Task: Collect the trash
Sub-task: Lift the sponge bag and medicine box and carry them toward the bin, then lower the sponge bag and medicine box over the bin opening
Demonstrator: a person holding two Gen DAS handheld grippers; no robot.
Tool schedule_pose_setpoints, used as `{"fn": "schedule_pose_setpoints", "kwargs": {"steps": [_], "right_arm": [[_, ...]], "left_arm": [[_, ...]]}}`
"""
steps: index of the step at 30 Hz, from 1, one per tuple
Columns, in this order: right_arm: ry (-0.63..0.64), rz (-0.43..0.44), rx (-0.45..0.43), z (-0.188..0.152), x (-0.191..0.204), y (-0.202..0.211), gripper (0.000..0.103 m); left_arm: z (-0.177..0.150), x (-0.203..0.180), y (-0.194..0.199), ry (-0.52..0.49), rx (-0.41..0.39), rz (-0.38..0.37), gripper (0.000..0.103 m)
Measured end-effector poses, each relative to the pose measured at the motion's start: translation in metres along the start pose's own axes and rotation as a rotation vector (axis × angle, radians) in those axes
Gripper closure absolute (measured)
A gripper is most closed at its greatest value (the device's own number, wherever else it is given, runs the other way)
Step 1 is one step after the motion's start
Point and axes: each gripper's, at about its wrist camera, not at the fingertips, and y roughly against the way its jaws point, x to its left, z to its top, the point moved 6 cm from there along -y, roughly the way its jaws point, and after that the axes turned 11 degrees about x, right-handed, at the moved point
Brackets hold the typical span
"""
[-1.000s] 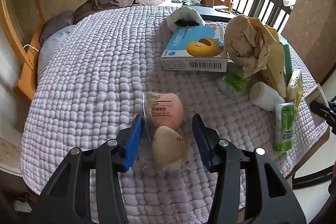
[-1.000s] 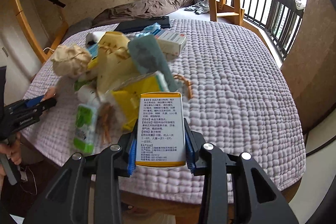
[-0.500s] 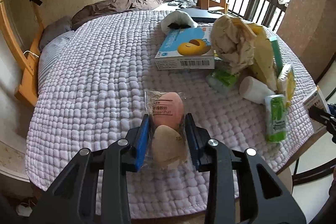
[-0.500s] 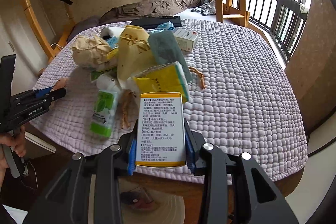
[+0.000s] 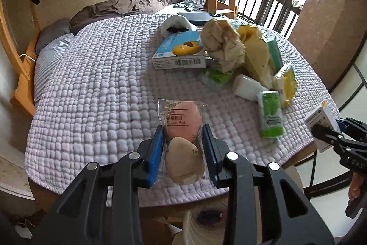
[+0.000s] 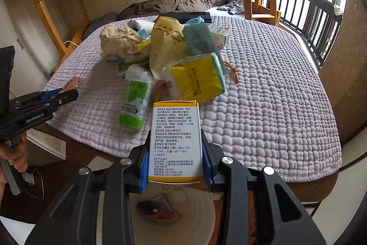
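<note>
At the near left edge of the quilted table [image 5: 96,88], the left gripper [image 5: 183,148] has its jaws pressed against both sides of a clear packet of two makeup sponges [image 5: 183,141], which looks raised slightly off the quilt, though I cannot be sure. Further right, well apart from it, most of the trash lies in a heap on the table: a blue box [image 5: 179,52] at the far side, a crumpled paper bag [image 5: 222,45], a white bottle [image 5: 246,86], a green-labelled tube [image 5: 271,116] and a yellow packet [image 5: 286,82]. At the near right, off the table's edge, the right gripper [image 6: 174,153] has its jaws clamped on a yellow and white medicine box [image 6: 175,139], held above a white bin [image 6: 174,217] on the floor that already has a dark item or two inside. By my reading the job is only begun: two pieces are in hand and bound for the bin, and the whole heap remains.
</note>
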Motion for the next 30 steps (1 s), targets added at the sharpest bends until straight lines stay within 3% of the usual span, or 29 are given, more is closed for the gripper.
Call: {"fn": "schedule_pose_setpoints", "kwargs": {"steps": [11,30], "right_arm": [[0.023,0.028,0.015,-0.013,0.015,0.005,0.067],[0.035,0.044,0.054,-0.040,0.023,0.010,0.067]], "left_arm": [[-0.021,-0.022,0.012,-0.029,0.014,-0.038,0.067],[-0.047,-0.052,0.013,-0.114,0.063,-0.033,0.067]]}}
